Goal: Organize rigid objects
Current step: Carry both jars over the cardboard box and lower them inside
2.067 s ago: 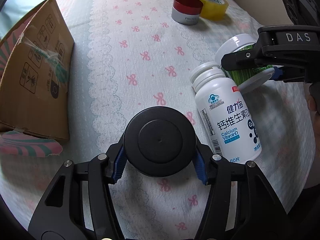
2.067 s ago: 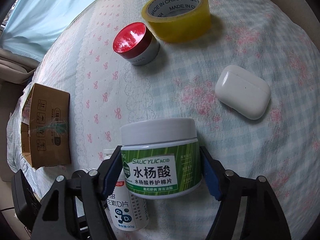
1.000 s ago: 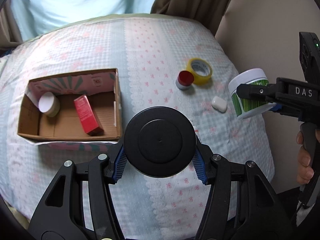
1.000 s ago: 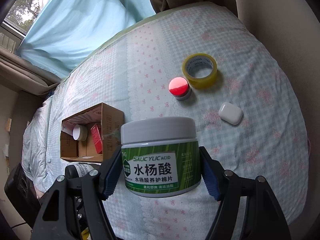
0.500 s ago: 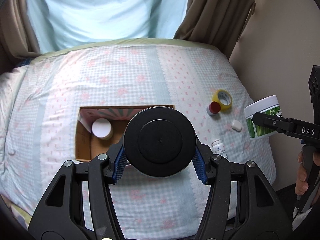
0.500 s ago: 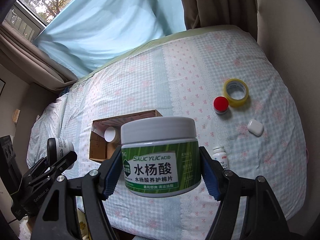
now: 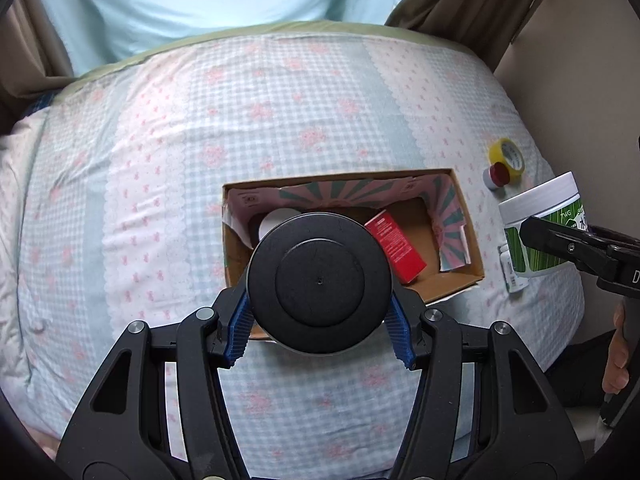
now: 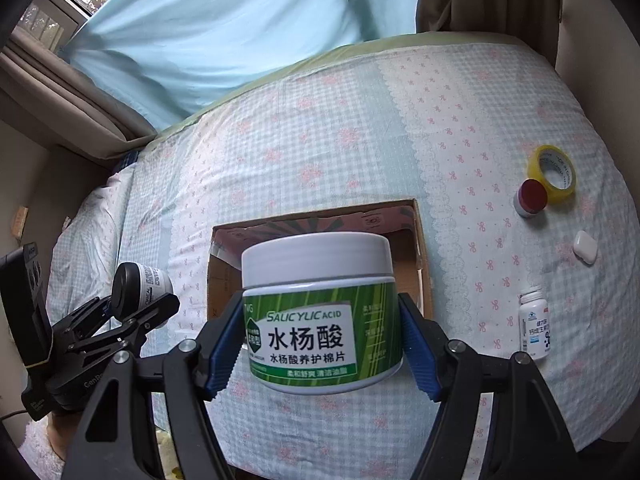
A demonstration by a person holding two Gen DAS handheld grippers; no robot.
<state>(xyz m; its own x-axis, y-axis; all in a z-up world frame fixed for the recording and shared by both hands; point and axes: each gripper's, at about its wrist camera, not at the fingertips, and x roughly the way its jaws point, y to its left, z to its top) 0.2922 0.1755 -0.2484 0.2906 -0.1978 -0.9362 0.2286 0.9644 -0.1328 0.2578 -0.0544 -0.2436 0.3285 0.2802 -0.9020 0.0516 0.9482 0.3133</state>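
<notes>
Both fingers gripping: left gripper (image 7: pixel 319 322) w/ black-lidded jar (image 7: pixel 319 282), right gripper (image 8: pixel 322 347) w/ green-label tub (image 8: pixel 320 312).

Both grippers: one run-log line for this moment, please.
left gripper: shut on black-lidded jar | right gripper: shut on green jar | cardboard box: open, below both | phase: carrying

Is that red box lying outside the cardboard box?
No, the red box lies inside the cardboard box, beside a white jar.
</notes>
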